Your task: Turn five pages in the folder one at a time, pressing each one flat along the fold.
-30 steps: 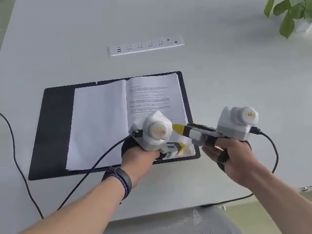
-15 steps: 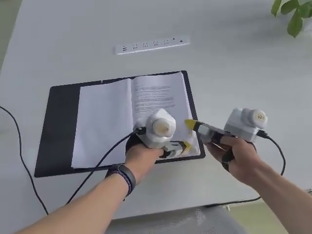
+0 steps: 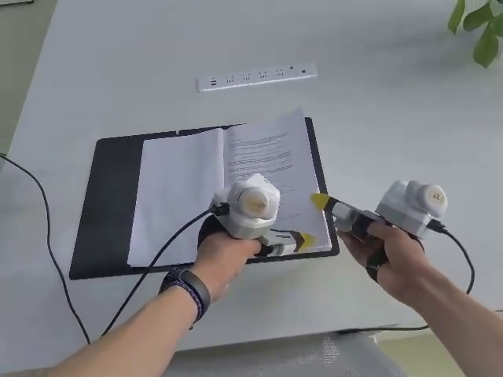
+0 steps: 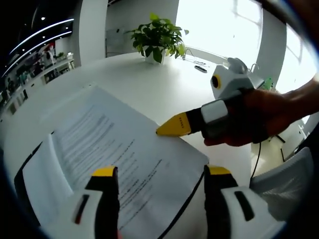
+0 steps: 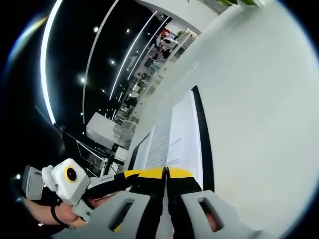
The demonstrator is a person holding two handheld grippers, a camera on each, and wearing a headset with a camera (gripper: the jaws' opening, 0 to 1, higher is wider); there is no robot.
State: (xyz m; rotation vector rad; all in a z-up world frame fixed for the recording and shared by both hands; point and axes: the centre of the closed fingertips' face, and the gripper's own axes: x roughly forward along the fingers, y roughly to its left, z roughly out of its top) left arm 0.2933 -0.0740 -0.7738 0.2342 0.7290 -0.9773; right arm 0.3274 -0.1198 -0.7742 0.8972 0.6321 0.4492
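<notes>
A black folder [image 3: 106, 204] lies open on the white table, with a blank left page [image 3: 177, 192] and a printed right page [image 3: 271, 161]. My right gripper [image 3: 318, 202] is at that page's right edge, jaws shut on the edge; the page's far corner [image 3: 301, 115] stands up past the folder's top border. In the right gripper view the shut jaws [image 5: 167, 173] point along the page [image 5: 184, 134]. My left gripper [image 3: 300, 239] is open over the page's near right corner. In the left gripper view, printed text [image 4: 124, 149] lies between the open left gripper [image 4: 162, 172], with the right gripper [image 4: 172, 127] beyond.
A white power strip [image 3: 257, 78] lies behind the folder. A potted plant [image 3: 479, 31] stands at the far right, also in the left gripper view as a plant [image 4: 157, 37]. A black cable [image 3: 47, 236] runs along the table's left side. A chair back [image 3: 314, 357] is below the near edge.
The right gripper has closed on the printed page's right edge and the page's outer edge has lifted. The left gripper stays at the near right corner. The head camera shifted.
</notes>
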